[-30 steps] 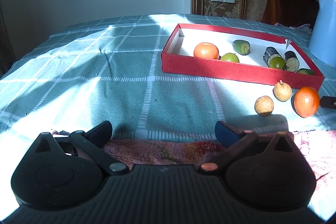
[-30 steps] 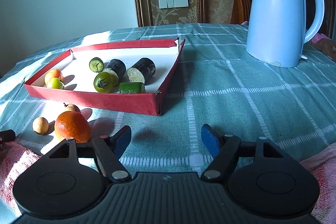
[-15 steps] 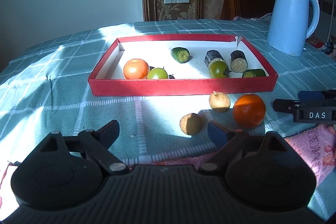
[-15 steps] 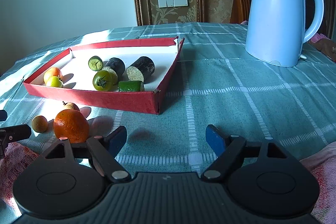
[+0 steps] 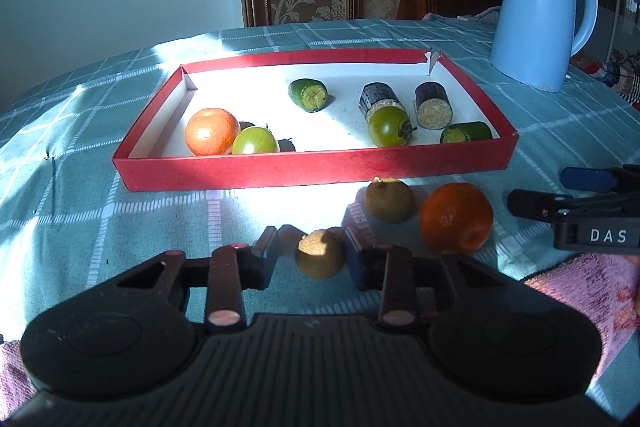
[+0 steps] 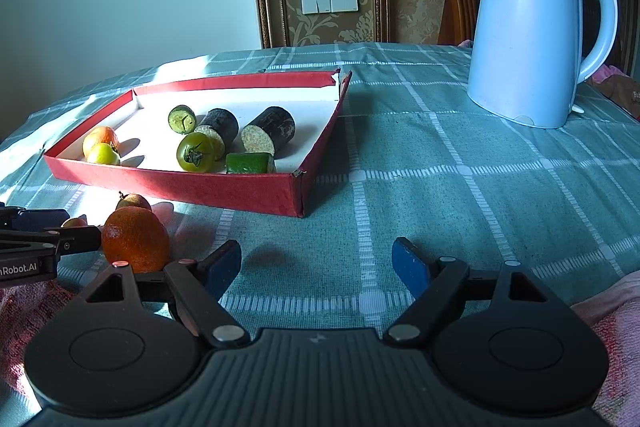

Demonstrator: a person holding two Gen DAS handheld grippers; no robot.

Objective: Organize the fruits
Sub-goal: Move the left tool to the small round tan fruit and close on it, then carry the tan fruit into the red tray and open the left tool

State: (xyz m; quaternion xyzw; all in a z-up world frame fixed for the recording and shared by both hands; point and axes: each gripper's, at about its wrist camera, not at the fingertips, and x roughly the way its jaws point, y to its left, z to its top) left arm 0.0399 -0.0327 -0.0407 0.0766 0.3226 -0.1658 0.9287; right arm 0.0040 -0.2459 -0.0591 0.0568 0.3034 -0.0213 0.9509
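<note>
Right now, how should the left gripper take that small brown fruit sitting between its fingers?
Grip the small brown fruit across its round middle, coming level from the near side; the left gripper already straddles it, open.

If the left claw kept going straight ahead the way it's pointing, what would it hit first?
The small brown fruit already sits between the left gripper fingers, so it would meet that first. Beyond it lies the red tray wall, though depth is hard to judge.
</note>
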